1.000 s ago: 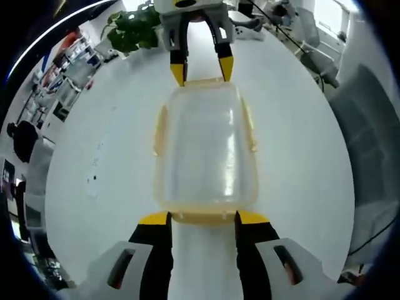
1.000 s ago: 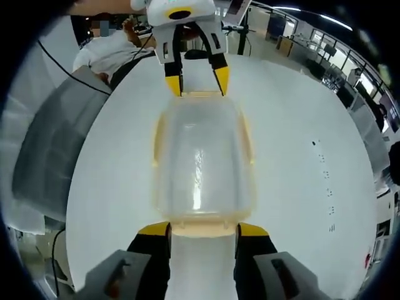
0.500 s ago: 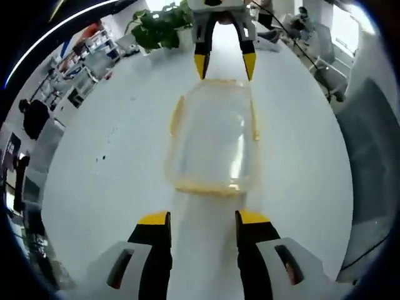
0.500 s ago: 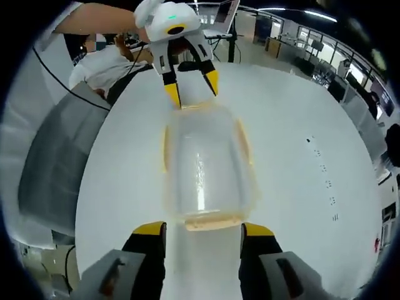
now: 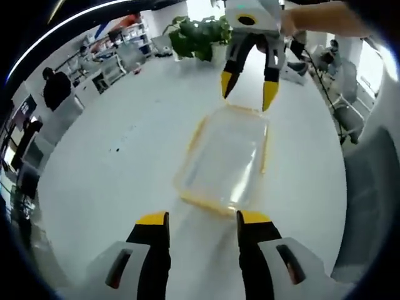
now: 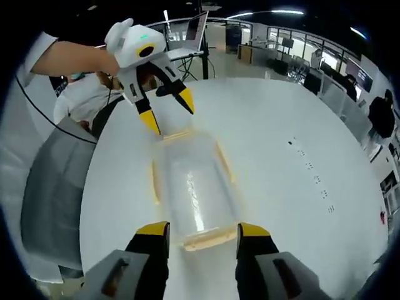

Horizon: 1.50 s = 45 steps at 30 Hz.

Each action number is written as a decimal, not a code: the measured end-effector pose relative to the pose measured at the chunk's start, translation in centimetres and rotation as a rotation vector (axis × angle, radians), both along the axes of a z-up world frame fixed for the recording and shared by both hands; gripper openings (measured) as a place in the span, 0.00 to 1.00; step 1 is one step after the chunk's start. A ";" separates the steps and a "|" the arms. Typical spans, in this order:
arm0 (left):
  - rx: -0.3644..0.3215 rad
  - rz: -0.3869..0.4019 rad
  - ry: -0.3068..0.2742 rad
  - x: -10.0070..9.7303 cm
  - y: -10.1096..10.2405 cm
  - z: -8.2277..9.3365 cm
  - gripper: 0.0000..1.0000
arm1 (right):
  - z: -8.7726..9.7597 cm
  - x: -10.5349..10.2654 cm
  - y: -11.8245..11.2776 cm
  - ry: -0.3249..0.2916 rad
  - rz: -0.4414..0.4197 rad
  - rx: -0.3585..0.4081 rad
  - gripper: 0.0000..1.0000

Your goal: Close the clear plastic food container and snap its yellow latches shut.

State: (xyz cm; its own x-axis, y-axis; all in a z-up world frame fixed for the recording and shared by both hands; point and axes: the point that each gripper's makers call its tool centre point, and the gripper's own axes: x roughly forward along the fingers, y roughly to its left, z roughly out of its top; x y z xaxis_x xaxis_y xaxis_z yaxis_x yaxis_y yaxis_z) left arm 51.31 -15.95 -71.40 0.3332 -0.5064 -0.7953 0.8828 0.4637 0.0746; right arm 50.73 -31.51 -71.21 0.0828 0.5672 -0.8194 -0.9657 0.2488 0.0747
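Hovering at either end of the closed container (image 5: pixel 226 161), both grippers empty and clear of it.

Going left to right: the left gripper (image 5: pixel 200 219) has its jaws spread wide with nothing between them, its yellow tips just short of the near end latch (image 5: pixel 209 204); the box sits lid-on in the middle of the white table (image 5: pixel 112 181), yellow latches along its sides and ends; the right gripper (image 5: pixel 248 89) hangs above the far end, jaws likewise apart and holding nothing; in the right gripper view its own tips (image 6: pixel 199 230) flank the near end without touching; the likely risk is that a latch looking flat is not fully snapped, so the lid could lift later; a one-sided press could also slide the light box across the smooth top.
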 end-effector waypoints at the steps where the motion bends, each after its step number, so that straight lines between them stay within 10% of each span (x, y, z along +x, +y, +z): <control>1: -0.006 0.012 0.001 0.1 -0.1 0.1 0.41 | 0.0 0.2 0.1 -0.010 -0.012 0.003 0.41; 25: -0.137 0.460 0.168 0.7 -0.5 -0.7 0.42 | -1.3 1.4 -0.3 0.061 -0.435 0.022 0.39; 45: -0.211 0.586 0.243 0.2 -1.9 -1.5 0.34 | -2.4 1.2 -1.0 0.206 -0.751 0.123 0.35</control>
